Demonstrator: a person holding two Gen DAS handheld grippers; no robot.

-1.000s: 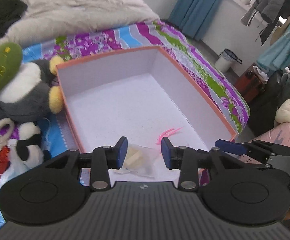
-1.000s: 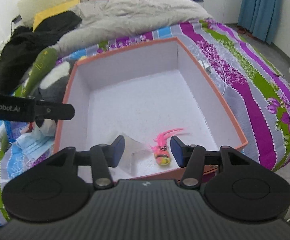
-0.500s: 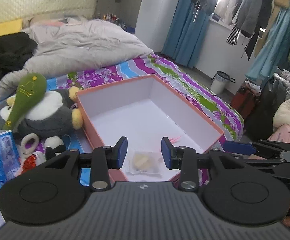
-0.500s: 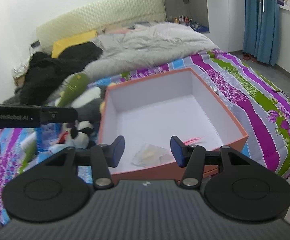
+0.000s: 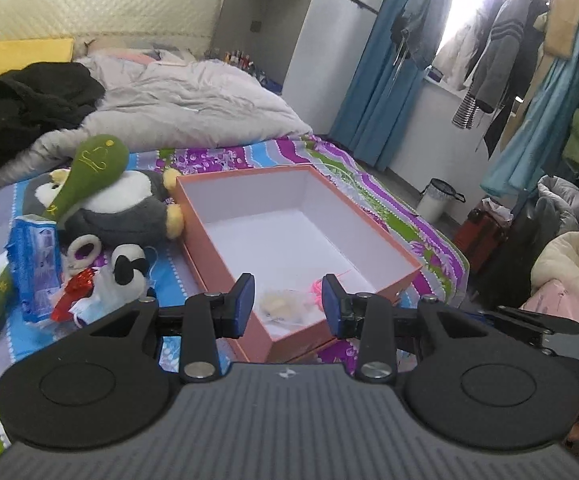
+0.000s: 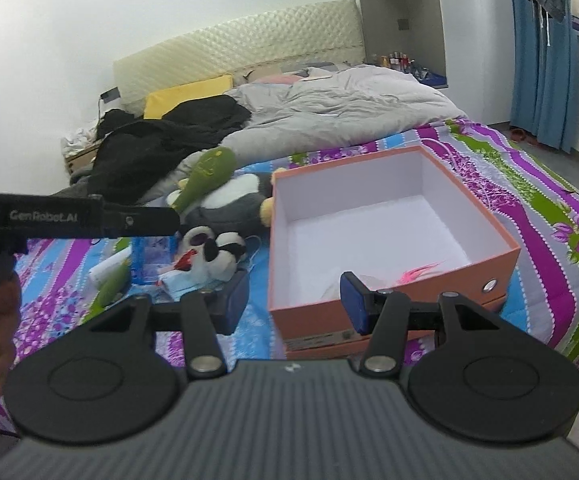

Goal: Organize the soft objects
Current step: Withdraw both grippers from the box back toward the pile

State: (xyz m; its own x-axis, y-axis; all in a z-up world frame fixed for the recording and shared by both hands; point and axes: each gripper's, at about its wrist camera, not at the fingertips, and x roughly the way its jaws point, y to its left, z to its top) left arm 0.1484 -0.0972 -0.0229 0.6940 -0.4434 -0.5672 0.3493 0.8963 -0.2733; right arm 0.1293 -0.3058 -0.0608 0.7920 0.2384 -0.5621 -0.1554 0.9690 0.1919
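Note:
An orange box point(image 5: 385, 246) with a white inside sits on the striped bedspread; it also shows in the right wrist view point(image 6: 501, 250). A pink feathered toy point(image 5: 316, 287) and a clear bag with a pale object point(image 5: 279, 303) lie in its near corner. Left of the box lie a grey penguin plush point(image 5: 125, 208), a green plush point(image 5: 89, 164), a small panda plush point(image 5: 129, 270) and a blue packet point(image 5: 37, 260). My left gripper point(image 5: 289, 306) is open and empty, held back above the box's near corner. My right gripper point(image 6: 294, 300) is open and empty near the box's front.
A grey duvet point(image 5: 177, 104) and black clothes point(image 5: 21, 100) cover the far half of the bed. Right of the bed are a bin point(image 5: 437, 200), a red case point(image 5: 485, 224) and hanging clothes point(image 5: 501, 48). The left gripper's body point(image 6: 69, 216) crosses the right wrist view.
Both grippers have pulled back and up from the box, which now looks smaller and farther. The toy and bag stay inside the box. Both jaws remain open.

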